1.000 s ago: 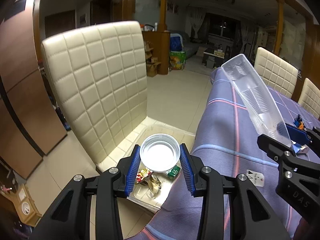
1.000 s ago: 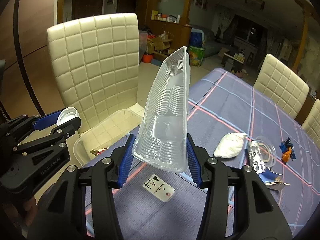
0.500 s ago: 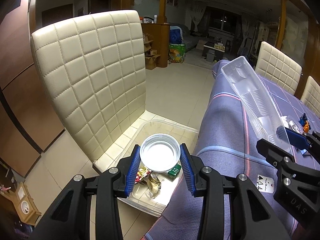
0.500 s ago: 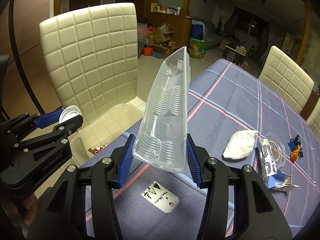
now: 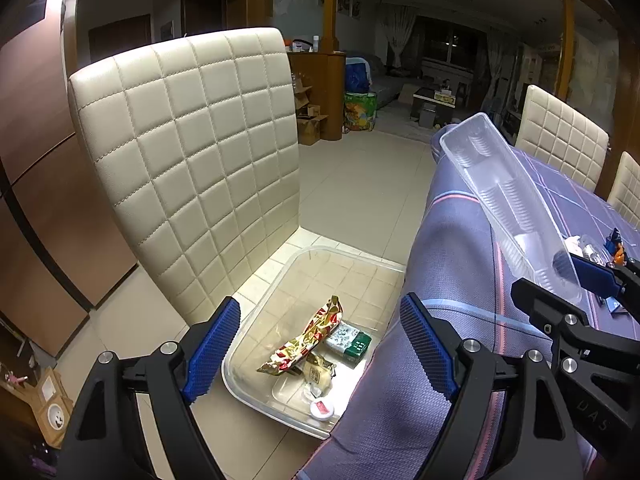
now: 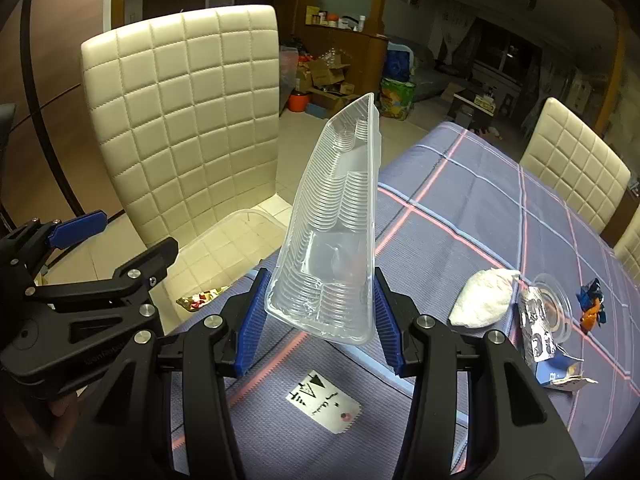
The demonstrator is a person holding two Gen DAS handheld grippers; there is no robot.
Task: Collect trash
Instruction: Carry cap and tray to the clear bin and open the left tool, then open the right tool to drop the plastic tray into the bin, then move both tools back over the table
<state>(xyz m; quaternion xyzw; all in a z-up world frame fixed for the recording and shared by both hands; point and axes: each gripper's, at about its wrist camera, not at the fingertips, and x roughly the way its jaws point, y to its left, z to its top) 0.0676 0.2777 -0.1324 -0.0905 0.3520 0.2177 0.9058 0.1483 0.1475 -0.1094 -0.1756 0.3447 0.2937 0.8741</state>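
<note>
Left gripper (image 5: 320, 340) hangs over the clear plastic bin (image 5: 256, 396) on the floor, pads spread wide, nothing between them. Its jaws have just been opening. A small round white lid (image 5: 322, 408) lies in the near end of the bin, below and just right of centre between my pads. Ahead of it lie a red-and-gold wrapper (image 5: 310, 336), a green-and-white packet (image 5: 352, 342) and a pale crumpled wrapper (image 5: 318, 374).

Right gripper (image 6: 320, 316) is closed about halfway on the clear ribbed plastic tray (image 6: 340, 220), clamped at its lower end, the tray standing up and away from the pads over the table edge.

Step in hand, as I judge it: tray goes into the bin next. To do it well, I would carry the right gripper left past the tablecloth (image 6: 460, 208) edge until the tray's low end is over the bin, lower the long end inside the rim, then let go; the tray is long and light and could tip out if dropped from high. Left gripper should clear out first.

Still on the table right of the right pads: white wad (image 6: 484, 298), silver-blue carton (image 6: 538, 336), clear round lid (image 6: 560, 308), blue-orange wrapper (image 6: 592, 300).

Writing: a white card (image 6: 324, 402) just ahead of the right gripper has hand-drawn marks I cannot read. "DAS" shows on the right gripper's body in the left view. Packet print illegible.
</note>
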